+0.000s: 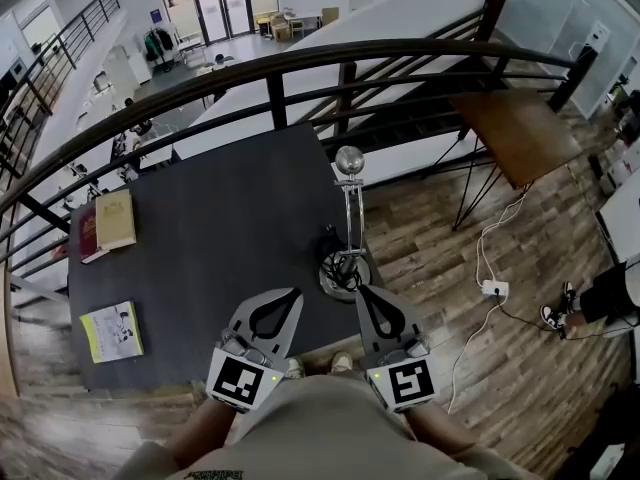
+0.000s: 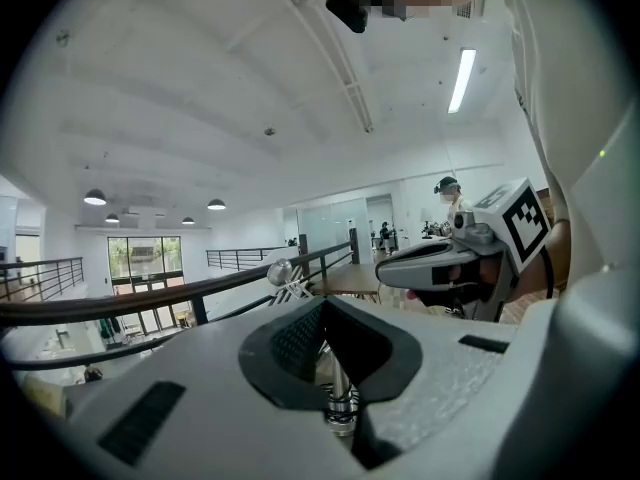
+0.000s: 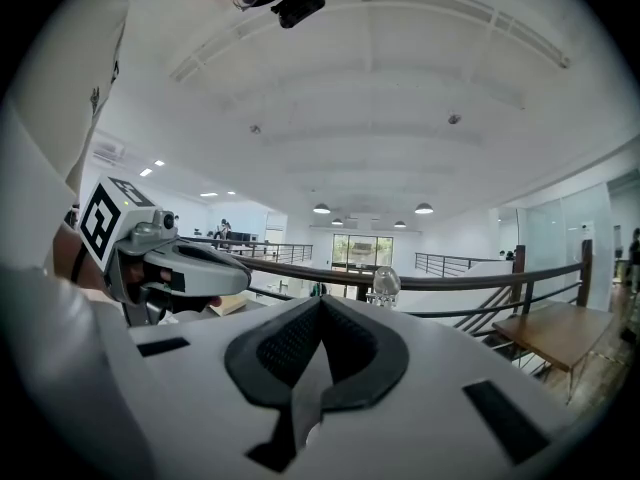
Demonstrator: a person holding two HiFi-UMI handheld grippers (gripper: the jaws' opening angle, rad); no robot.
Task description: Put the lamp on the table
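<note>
The lamp (image 1: pixel 349 208) stands upright at the near right corner of the dark table (image 1: pixel 200 228). It has a chrome ball head (image 1: pixel 348 160), a thin chrome stem and a round base (image 1: pixel 343 274), with a black cord beside it. My left gripper (image 1: pixel 293 294) is shut, its tip just left of the base. Just right of the base is my right gripper (image 1: pixel 362 290), also shut and holding nothing. In the left gripper view the chrome stem (image 2: pixel 339 393) shows through the hole behind the closed tips (image 2: pixel 322 304). In the right gripper view the lamp head (image 3: pixel 386 285) rises beyond the shut jaws.
Two stacked books (image 1: pixel 108 222) and a yellow-green booklet (image 1: pixel 111 331) lie on the table's left side. A dark railing (image 1: pixel 300 63) runs behind the table. A wooden table (image 1: pixel 515 133) stands to the right; a white power strip (image 1: pixel 495 288) lies on the wood floor.
</note>
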